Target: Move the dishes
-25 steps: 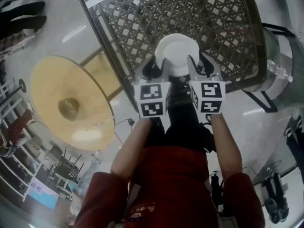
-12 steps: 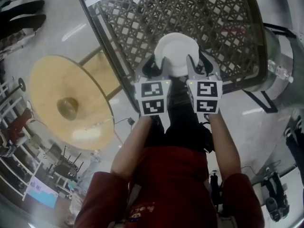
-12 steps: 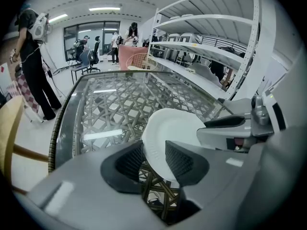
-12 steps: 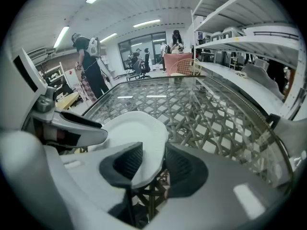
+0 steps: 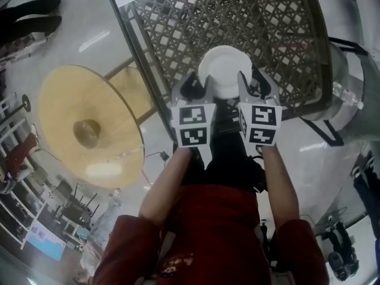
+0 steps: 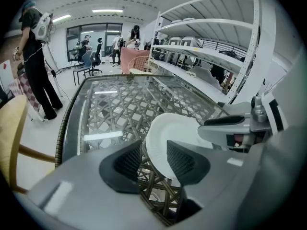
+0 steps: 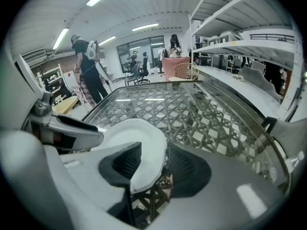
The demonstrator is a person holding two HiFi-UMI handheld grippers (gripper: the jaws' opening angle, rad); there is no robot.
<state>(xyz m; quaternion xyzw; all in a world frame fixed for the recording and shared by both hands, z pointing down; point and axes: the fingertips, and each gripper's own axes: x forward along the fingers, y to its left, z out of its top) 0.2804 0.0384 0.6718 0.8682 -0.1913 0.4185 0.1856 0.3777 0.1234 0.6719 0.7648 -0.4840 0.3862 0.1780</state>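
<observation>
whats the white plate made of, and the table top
The plate looks like glazed ceramic or melamine: smooth plain white with a thin rim; I can't tell which. The table top is clear glass, mirroring ceiling lights, over a woven rattan-like lattice.

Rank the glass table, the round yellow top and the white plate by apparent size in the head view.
1. glass table, largest, even though the frame cuts it off
2. round yellow top
3. white plate, clearly smallest
</observation>
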